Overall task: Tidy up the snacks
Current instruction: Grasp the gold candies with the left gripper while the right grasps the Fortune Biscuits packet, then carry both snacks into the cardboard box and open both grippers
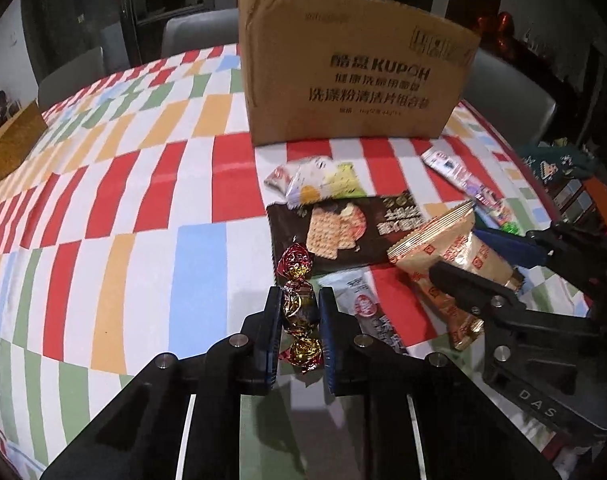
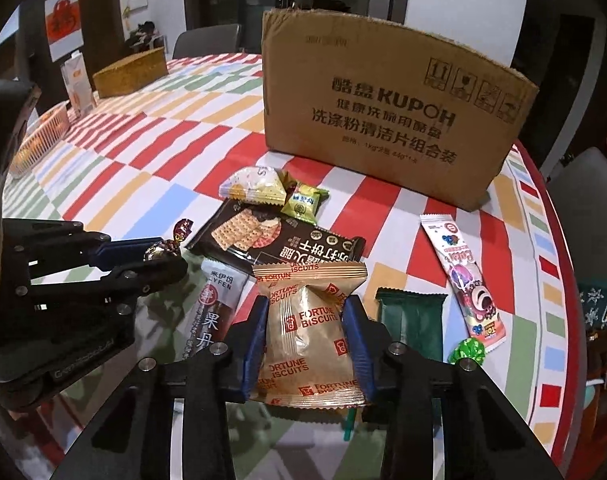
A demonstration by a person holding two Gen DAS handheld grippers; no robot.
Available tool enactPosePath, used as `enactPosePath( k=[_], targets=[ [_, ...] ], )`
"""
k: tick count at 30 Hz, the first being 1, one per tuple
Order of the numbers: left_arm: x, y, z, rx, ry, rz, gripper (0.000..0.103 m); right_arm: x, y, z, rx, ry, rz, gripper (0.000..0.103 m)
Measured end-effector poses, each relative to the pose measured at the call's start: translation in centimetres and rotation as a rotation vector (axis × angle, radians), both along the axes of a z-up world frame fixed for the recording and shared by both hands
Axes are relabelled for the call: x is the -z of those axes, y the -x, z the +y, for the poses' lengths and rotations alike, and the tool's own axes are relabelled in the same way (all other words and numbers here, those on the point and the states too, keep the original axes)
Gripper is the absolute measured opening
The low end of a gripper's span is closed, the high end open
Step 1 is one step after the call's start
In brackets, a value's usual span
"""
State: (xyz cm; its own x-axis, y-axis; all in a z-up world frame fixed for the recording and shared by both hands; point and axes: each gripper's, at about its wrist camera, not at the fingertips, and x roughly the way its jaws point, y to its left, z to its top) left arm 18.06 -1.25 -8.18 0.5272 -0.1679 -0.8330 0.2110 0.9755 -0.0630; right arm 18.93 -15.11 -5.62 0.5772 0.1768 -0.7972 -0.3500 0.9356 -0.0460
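Left gripper (image 1: 300, 312) clamps foil candy (image 1: 299, 316) above desk (image 1: 143, 200); right gripper (image 2: 305, 332) grips Fortune Biscuits pack (image 2: 307, 336) — only right view shows green packet (image 2: 409, 308), before cardboard box (image 2: 383, 116).

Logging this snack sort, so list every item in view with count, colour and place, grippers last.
cardboard box: one, brown, far side of table.
cracker pack: one, dark brown, table centre.
small snack packets: about three, white and green, before the box.
fruit-leather stick: one, white and brown, left of the biscuits.
pink candy stick: one, right side.
green wrapper: one, dark green, beside right gripper.
tablecloth: one, multicoloured checks.
left gripper: shut on foil candies, red and gold.
right gripper: shut on fortune biscuit pack, gold.
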Motion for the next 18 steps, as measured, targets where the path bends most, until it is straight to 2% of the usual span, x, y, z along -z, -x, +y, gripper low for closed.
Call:
enactPosePath(
  k=[8,18],
  targets=[
    [-3.4,1.0,-0.2,0.008,0.021,-0.091,0.019,-2.2,0.8,-0.6,0.016,-0.041,-0.049,0.039],
    [-7.6,0.9,-0.5,0.020,0.024,-0.206,0.019,-6.2,1.2,-1.4,0.042,-0.074,-0.152,0.039]
  ],
)
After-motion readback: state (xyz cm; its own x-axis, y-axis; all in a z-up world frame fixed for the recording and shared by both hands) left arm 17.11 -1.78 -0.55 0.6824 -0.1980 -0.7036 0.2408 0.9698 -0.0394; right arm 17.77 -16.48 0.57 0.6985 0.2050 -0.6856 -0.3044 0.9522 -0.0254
